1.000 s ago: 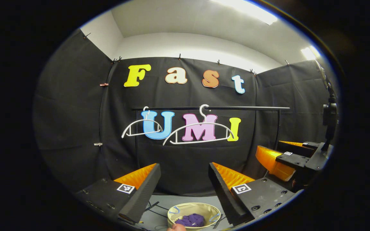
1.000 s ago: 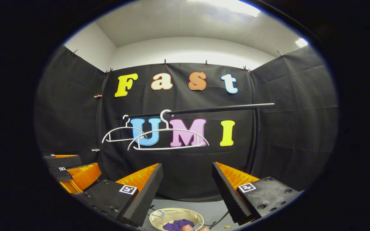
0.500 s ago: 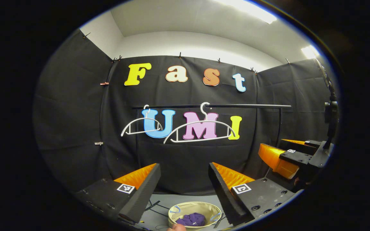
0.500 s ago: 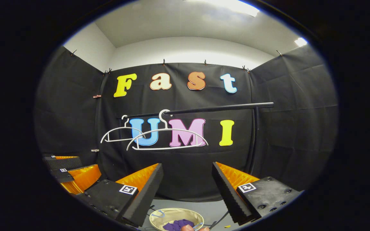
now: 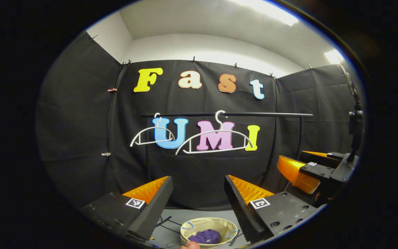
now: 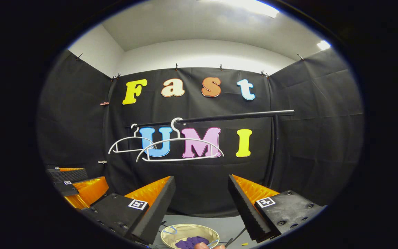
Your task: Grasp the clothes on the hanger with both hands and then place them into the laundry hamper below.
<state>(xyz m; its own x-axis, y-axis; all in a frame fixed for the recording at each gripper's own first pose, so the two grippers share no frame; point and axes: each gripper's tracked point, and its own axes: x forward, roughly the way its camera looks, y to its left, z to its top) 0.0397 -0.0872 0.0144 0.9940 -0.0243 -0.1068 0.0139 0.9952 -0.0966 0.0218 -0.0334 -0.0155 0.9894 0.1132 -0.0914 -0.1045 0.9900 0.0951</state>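
Black cloth walls close in the booth under a white ceiling, with a dark rail point(image 5: 264, 114) running across the far side. Two white hangers hang from it, a smaller hanger point(image 5: 152, 135) to the left and a wider one point(image 5: 214, 140) beside it; both are thin curved plastic frames and both are bare. Down near the floor sits the laundry hamper point(image 5: 208, 230), a round, soft-sided pale basket with thin blue loops at its rim, and a crumpled purple garment point(image 5: 206, 237) lies inside it, limp and bunched.

The left gripper point(image 5: 198, 193) is spread wide with nothing between its ridged inner faces. The right gripper point(image 6: 201, 195) is likewise wide open and holds nothing; it also shows at the right edge of the left gripper view point(image 5: 299, 169). Both are held level, well above the hamper and short of the rail.

Judging from the bare hangers and the cloth in the basket, the placing step looks done and the hands are in the pull-back stage. With no clothing left on the rail, the next move seems to call for little more than holding clear of the hangers, which would swing easily if knocked.
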